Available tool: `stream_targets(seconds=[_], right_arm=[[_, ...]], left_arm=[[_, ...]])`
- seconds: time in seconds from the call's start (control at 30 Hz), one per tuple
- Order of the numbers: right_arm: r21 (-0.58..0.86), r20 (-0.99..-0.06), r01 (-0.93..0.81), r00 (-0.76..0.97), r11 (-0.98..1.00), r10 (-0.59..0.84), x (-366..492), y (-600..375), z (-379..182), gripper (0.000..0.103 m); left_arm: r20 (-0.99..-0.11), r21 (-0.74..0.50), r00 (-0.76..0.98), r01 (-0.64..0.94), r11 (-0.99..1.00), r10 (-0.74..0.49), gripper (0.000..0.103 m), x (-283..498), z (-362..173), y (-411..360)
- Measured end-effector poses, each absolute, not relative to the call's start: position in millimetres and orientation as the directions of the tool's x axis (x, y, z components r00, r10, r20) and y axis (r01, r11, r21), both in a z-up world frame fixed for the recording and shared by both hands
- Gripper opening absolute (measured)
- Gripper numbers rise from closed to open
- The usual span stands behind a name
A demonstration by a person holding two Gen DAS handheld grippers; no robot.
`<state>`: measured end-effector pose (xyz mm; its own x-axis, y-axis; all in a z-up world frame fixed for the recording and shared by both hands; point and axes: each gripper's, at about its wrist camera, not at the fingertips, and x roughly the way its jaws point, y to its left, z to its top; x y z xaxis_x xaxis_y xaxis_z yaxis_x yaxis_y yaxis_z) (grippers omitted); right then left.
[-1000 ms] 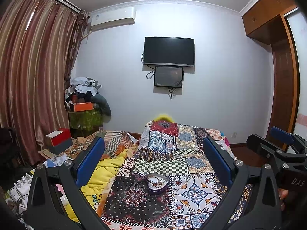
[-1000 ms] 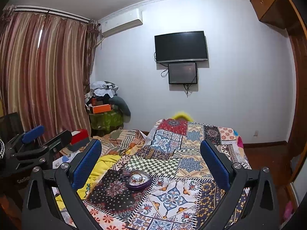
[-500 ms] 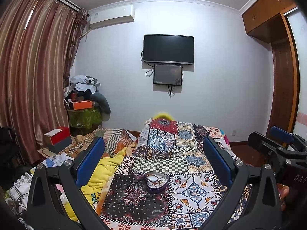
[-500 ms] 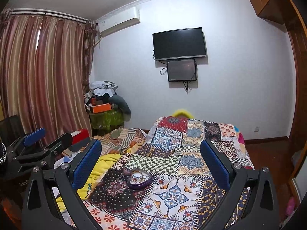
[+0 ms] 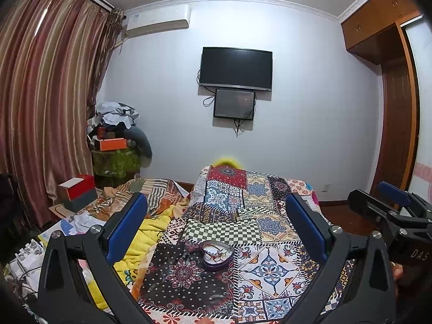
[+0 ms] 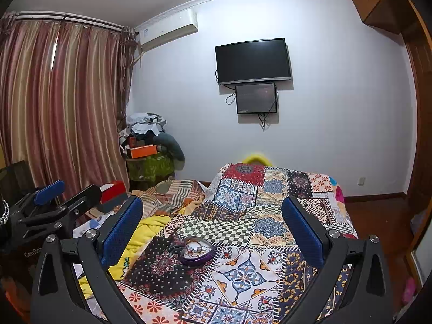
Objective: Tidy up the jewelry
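Over the last second both views tip downward a little: the wall television [image 5: 235,68] sits higher in each picture and the heart-shaped jewelry box [image 5: 216,255] shows slightly more of its inside. That reads as both tools settling toward the bed [image 5: 259,264], an approach and nothing more.

The left hand-held gripper [image 5: 216,225] is released, its blue pads spread wide with nothing between them. The right hand-held gripper [image 6: 213,228] is likewise spread and empty. From the left wrist view the right tool also shows at 3 o'clock; from the right wrist view the left one shows at 9 o'clock, so the two are held side by side.

The box lies open on the patchwork quilt [image 5: 270,267], well apart from both tools. In the left view it sits at about 6 o'clock of picture centre, between the finger lines; in the right view [image 6: 198,251] it lies nearer 7 o'clock. Thin rings or bangles lie tangled inside; which pieces they are is too small to tell.

Judging by this, no piece has been lifted yet, and sorting has barely begun.
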<state>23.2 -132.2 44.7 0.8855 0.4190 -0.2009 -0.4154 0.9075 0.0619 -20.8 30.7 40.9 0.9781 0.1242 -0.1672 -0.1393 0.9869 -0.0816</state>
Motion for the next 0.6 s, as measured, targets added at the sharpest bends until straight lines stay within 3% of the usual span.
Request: stream_targets(seconds=[0.6], right_arm=[[0.054, -0.201, -0.416, 0.886, 0.908, 0.418, 23.2, -132.6, 43.6, 0.102]], left_arm=[[-0.175, -0.087, 0.978, -0.129, 0.988, 0.112, 0.103, -18.1, 38.0, 29.1]])
